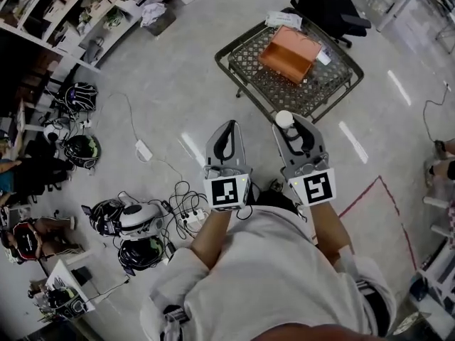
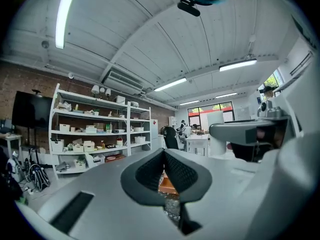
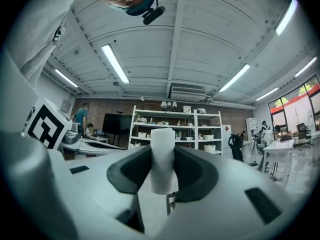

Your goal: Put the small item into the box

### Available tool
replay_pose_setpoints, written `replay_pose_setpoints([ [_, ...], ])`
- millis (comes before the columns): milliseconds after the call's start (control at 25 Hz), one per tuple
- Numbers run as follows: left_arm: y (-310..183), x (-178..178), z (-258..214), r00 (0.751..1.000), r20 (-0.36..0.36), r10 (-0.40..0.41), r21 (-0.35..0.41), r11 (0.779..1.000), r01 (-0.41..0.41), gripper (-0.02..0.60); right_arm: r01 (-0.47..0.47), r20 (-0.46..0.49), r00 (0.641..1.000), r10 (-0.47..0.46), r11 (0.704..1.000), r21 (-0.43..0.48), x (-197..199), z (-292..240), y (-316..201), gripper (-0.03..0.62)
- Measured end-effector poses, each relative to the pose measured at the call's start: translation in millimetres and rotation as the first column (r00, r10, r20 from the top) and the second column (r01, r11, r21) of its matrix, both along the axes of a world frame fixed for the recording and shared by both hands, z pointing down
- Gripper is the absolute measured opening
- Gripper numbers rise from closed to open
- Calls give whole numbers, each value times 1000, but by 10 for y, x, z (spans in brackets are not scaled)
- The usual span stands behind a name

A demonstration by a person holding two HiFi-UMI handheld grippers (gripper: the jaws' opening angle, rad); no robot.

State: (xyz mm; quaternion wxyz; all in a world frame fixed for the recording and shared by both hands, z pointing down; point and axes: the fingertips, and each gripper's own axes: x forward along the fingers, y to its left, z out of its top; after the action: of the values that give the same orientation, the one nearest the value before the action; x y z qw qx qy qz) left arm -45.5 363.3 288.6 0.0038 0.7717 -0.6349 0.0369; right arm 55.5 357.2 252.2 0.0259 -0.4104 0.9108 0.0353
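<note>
1. The small item [image 3: 162,156]: a plain white cylinder, smooth and matte, no marking visible; in the head view [image 1: 284,118] you see only its round white end.
2. Axis: its long axis stands upright, crosswise to your level jaws; in the right gripper view its ends point to 12 and 6 o'clock; the top rises above the pads [image 3: 192,171], the bottom hangs just below them.
3. Your right gripper [image 3: 162,170] [image 1: 289,126]: jaws partly closed, both dark pads pressed on the cylinder's sides; it holds the item in the air over the floor [image 1: 163,84].
4. Your left gripper [image 2: 164,170] [image 1: 226,128]: jaws drawn together, the pads meeting at the tips; nothing between them; it sits at 9 o'clock from the right one in the head view.
5. The box [image 1: 289,52]: orange-brown; it lies on a wire-mesh table [image 1: 281,94], at 12 o'clock from the held item and well apart from it.
</note>
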Motion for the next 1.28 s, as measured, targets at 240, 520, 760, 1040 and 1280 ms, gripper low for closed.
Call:
replay_pose_setpoints([
  [240, -6, -628, 46, 995, -7, -104, -18, 994, 104, 8, 86, -6, 996, -86, 996, -16, -586, 34, -143, 126],
  [520, -122, -1193, 152, 991, -44, -129, -32, 991, 128, 8, 114, -43, 992, -115, 993, -30, -1188, 108, -284, 126],
  [760, -364, -1613, 243, 991, -80, -110, -38, 993, 108, 8, 85, -71, 994, -85, 996, -12, -1546, 126, -479, 126],
  [1040, -662, -1950, 227, 993, -111, -30, -26, 999, 27, 8, 34, -86, 996, -35, 999, -18, -1926, 124, -713, 126],
  [1280, -858, -2112, 340, 989, -134, 58, -53, 996, -66, 8, -38, -92, 995, 35, 999, -36, -2108, 177, -847, 126],
])
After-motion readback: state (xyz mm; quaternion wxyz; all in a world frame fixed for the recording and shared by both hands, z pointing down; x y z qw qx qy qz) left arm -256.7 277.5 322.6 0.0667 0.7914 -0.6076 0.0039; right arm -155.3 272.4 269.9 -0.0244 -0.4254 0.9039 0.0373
